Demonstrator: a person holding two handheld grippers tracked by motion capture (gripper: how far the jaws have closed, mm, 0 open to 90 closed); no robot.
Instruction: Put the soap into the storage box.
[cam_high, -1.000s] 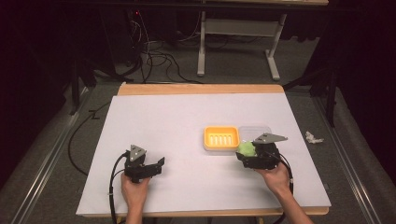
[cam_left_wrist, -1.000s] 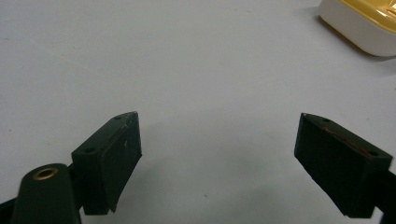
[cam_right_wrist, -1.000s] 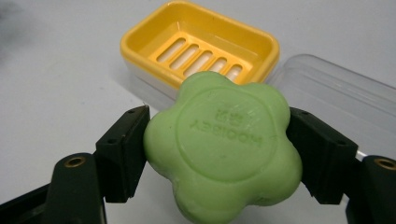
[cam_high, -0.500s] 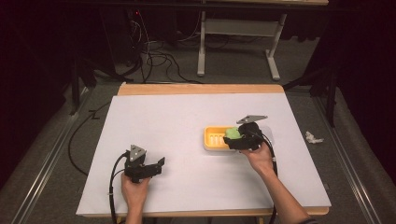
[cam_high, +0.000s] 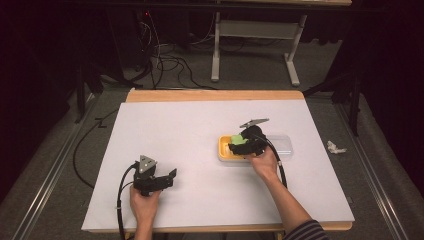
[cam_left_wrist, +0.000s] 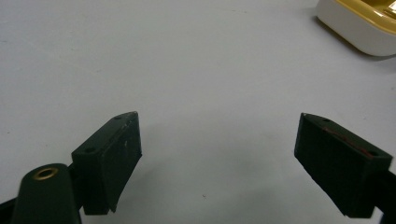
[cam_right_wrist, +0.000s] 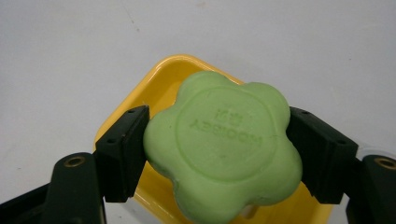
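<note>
A green flower-shaped soap (cam_right_wrist: 224, 144) is clamped between the two jaws of my right gripper (cam_right_wrist: 217, 147), held just above a yellow soap dish (cam_right_wrist: 154, 98). From above, the right gripper (cam_high: 239, 143) and green soap (cam_high: 237, 139) hover over the yellow dish (cam_high: 226, 150) right of the table's centre. A clear lid (cam_high: 283, 146) lies against the dish's right side. My left gripper (cam_high: 169, 178) rests near the front left of the table, jaws wide apart with nothing between them. In the left gripper view (cam_left_wrist: 217, 156) the dish's corner (cam_left_wrist: 355, 28) sits at the upper right.
A white sheet (cam_high: 190, 130) covers the wooden table. A crumpled white scrap (cam_high: 336, 147) lies off the table's right edge. Cables (cam_high: 165, 62) and a metal stand (cam_high: 255, 37) stand on the floor beyond the far edge.
My right gripper has carried the green soap leftward from beside the clear lid to above the yellow dish. The left gripper has stayed in place.
</note>
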